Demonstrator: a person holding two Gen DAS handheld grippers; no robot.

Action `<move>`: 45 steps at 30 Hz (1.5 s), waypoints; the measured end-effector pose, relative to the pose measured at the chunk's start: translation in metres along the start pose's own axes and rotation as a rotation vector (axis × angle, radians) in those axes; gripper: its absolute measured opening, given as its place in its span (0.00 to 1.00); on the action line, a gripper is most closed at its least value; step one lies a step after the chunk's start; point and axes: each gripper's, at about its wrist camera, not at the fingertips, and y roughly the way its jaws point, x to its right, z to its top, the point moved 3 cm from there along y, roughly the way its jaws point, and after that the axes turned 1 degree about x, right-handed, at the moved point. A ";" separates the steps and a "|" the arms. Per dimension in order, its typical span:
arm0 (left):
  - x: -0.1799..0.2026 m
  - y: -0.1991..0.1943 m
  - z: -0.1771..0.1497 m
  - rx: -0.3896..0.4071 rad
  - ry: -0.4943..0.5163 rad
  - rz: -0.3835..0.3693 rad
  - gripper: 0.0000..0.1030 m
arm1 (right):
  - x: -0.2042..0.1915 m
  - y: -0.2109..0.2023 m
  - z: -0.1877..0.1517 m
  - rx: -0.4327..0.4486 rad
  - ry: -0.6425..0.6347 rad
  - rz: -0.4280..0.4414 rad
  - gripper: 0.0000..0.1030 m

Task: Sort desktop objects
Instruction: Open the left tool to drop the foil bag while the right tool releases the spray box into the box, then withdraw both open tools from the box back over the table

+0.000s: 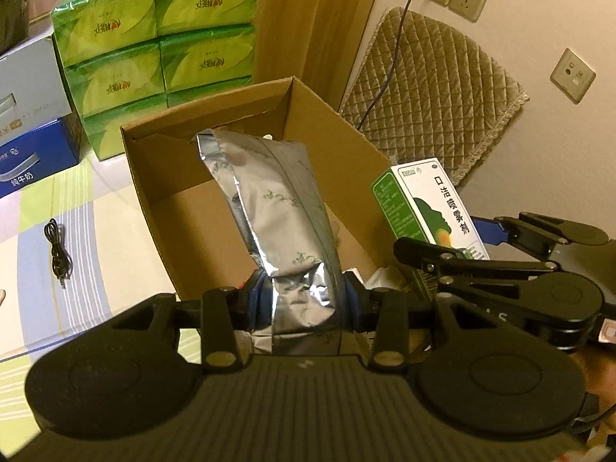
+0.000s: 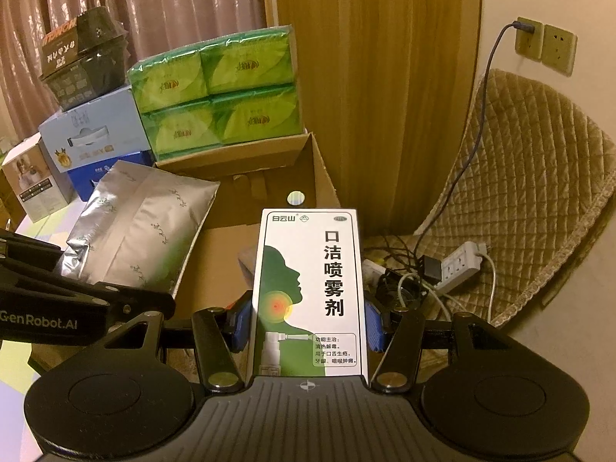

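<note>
My left gripper (image 1: 304, 300) is shut on a silver foil pouch (image 1: 277, 208) and holds it upright over the open cardboard box (image 1: 154, 177). The pouch also shows in the right wrist view (image 2: 142, 227), at the left over the box (image 2: 323, 177). My right gripper (image 2: 308, 323) is shut on a white and green spray medicine box (image 2: 308, 288), held above the cardboard box's right side. In the left wrist view that medicine box (image 1: 427, 208) and the right gripper (image 1: 454, 242) show at the right, beside the cardboard box.
Green tissue packs (image 1: 154, 50) stand behind the box, with blue and pale cartons (image 1: 34, 154) to their left. A black coiled cable (image 1: 57, 250) lies on the striped tablecloth. A quilted chair (image 2: 531, 192), power strip (image 2: 458, 265) and tangled cords are at the right.
</note>
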 end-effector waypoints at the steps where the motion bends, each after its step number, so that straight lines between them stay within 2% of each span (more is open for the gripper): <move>1: -0.001 0.001 0.000 -0.001 -0.002 0.000 0.36 | 0.000 0.000 0.000 0.000 0.000 -0.001 0.51; 10: -0.003 0.002 0.002 0.006 -0.007 0.002 0.36 | -0.001 0.005 0.004 0.000 -0.003 -0.002 0.51; 16: -0.007 -0.006 0.010 0.046 0.005 0.026 0.36 | 0.000 0.008 0.004 -0.003 0.004 -0.005 0.51; 23: -0.015 -0.017 0.002 0.064 0.010 0.040 0.36 | -0.001 0.013 0.002 -0.017 0.014 0.010 0.51; 27: -0.021 -0.025 -0.003 0.079 0.006 0.050 0.43 | -0.006 0.017 0.001 -0.026 0.008 0.025 0.51; 31: -0.026 -0.030 -0.008 0.085 -0.003 0.052 0.44 | -0.011 0.021 0.003 -0.023 0.018 0.065 0.52; 32: -0.028 -0.031 -0.009 0.087 -0.007 0.050 0.47 | -0.011 0.022 0.004 -0.019 0.030 0.076 0.54; 33: -0.030 -0.033 -0.011 0.089 -0.010 0.048 0.52 | -0.011 0.023 0.005 -0.018 0.044 0.078 0.62; 35: -0.032 -0.036 -0.014 0.098 -0.010 0.052 0.58 | -0.009 0.021 0.007 -0.007 0.066 0.076 0.70; 43: -0.042 -0.056 -0.031 0.120 -0.030 0.070 0.69 | -0.012 0.003 0.001 0.011 0.074 0.070 0.74; 45: -0.044 -0.063 -0.036 0.124 -0.034 0.074 0.73 | -0.015 -0.006 0.000 0.017 0.070 0.068 0.79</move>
